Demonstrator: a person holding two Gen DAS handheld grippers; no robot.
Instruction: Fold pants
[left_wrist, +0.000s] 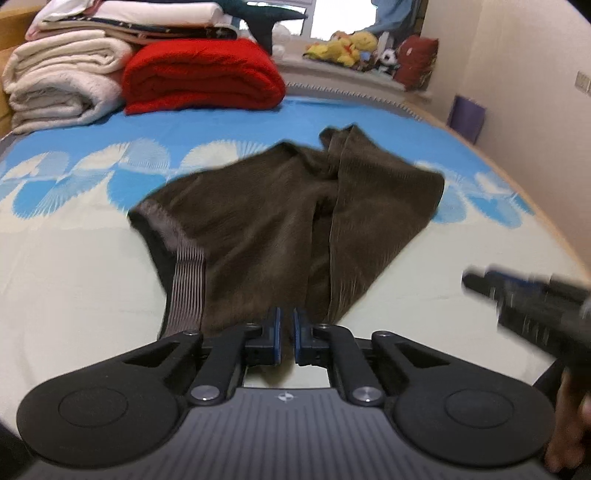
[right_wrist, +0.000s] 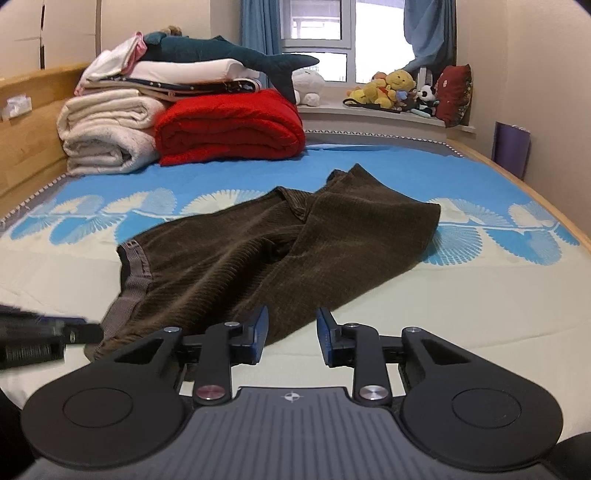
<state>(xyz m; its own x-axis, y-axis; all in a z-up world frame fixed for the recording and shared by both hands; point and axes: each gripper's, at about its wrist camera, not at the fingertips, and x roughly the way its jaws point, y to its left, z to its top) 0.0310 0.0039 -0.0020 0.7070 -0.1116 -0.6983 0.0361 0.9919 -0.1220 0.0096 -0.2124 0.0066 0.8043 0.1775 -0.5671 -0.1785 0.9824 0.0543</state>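
Note:
Brown corduroy pants (left_wrist: 280, 221) lie crumpled on the bed, with the grey elastic waistband (left_wrist: 186, 291) at the left and the legs bunched toward the far side. My left gripper (left_wrist: 286, 317) is shut on the near edge of the pants, the cloth pinched between its blue pads. In the right wrist view the pants (right_wrist: 280, 251) lie ahead. My right gripper (right_wrist: 291, 325) is open and empty, just at the near edge of the cloth. The right gripper shows blurred in the left wrist view (left_wrist: 517, 295), and the left gripper shows at the left of the right wrist view (right_wrist: 48, 332).
The bed has a blue and cream patterned sheet (right_wrist: 480, 280). A red folded blanket (right_wrist: 229, 125) and stacked white blankets (right_wrist: 107, 136) lie at the far left. A wooden headboard (right_wrist: 29, 140) stands at the left. Plush toys (right_wrist: 391, 88) sit on the windowsill. A purple box (right_wrist: 511, 147) stands at the far right.

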